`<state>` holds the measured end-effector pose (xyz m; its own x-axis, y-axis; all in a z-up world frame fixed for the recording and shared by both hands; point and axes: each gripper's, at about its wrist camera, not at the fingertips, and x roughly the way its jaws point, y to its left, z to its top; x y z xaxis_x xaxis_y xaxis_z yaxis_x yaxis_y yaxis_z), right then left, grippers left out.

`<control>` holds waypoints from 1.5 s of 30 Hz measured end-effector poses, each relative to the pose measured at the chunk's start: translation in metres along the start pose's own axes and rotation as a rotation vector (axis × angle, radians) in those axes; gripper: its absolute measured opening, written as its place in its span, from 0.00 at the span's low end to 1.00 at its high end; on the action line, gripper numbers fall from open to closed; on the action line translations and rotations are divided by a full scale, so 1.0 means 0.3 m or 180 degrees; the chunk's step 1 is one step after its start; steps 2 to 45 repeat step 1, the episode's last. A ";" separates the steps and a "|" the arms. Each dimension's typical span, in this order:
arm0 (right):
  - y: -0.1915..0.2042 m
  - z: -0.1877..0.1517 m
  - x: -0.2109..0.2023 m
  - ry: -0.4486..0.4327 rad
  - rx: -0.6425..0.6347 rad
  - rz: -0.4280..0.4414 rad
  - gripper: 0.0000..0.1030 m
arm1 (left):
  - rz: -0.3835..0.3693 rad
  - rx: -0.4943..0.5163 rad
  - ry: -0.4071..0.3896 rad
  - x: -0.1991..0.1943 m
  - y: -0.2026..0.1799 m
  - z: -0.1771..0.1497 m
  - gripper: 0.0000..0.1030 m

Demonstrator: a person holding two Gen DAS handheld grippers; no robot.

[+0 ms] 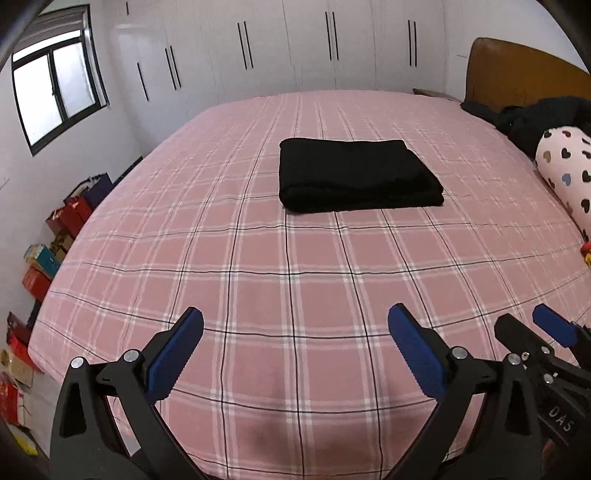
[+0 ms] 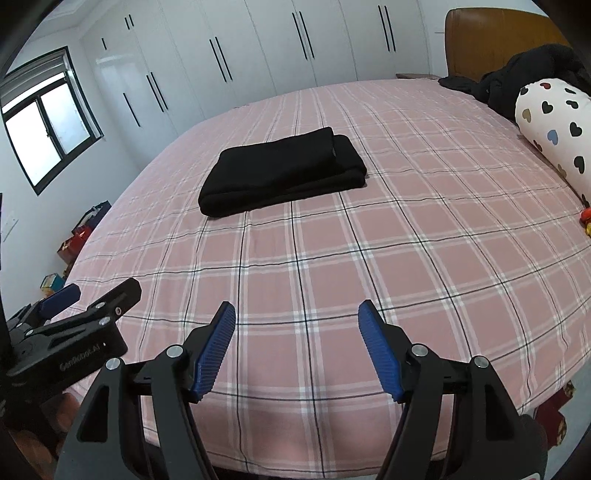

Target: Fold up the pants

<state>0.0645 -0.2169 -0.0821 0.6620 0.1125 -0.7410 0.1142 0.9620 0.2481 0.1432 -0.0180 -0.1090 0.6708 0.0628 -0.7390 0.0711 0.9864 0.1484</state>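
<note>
The black pants lie folded into a compact rectangle on the pink plaid bed, near its middle. They also show in the right wrist view, with layered folds at their right end. My left gripper is open and empty, held near the bed's front edge, well short of the pants. My right gripper is open and empty too, beside the left one. The right gripper shows at the right edge of the left wrist view, and the left gripper at the left edge of the right wrist view.
A heart-print bolster pillow and a black garment pile lie by the brown headboard at the right. White wardrobes line the far wall. Boxes and bags sit on the floor at the left, under a window.
</note>
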 end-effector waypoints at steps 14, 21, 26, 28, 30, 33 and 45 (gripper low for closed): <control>0.003 -0.003 -0.001 0.0002 -0.0010 0.0005 0.66 | -0.0031 0.0017 0.0000 -0.003 -0.006 -0.004 0.95; 0.003 -0.003 -0.001 0.0002 -0.0010 0.0005 0.66 | -0.0031 0.0017 0.0000 -0.003 -0.006 -0.004 0.95; 0.003 -0.003 -0.001 0.0002 -0.0010 0.0005 0.66 | -0.0031 0.0017 0.0000 -0.003 -0.006 -0.004 0.95; 0.003 -0.003 -0.001 0.0002 -0.0010 0.0005 0.66 | -0.0031 0.0017 0.0000 -0.003 -0.006 -0.004 0.95; 0.003 -0.003 -0.001 0.0002 -0.0010 0.0005 0.66 | -0.0031 0.0017 0.0000 -0.003 -0.006 -0.004 0.95; 0.003 -0.003 -0.001 0.0002 -0.0010 0.0005 0.66 | -0.0031 0.0017 0.0000 -0.003 -0.006 -0.004 0.95; 0.003 -0.003 -0.001 0.0002 -0.0010 0.0005 0.66 | -0.0031 0.0017 0.0000 -0.003 -0.006 -0.004 0.95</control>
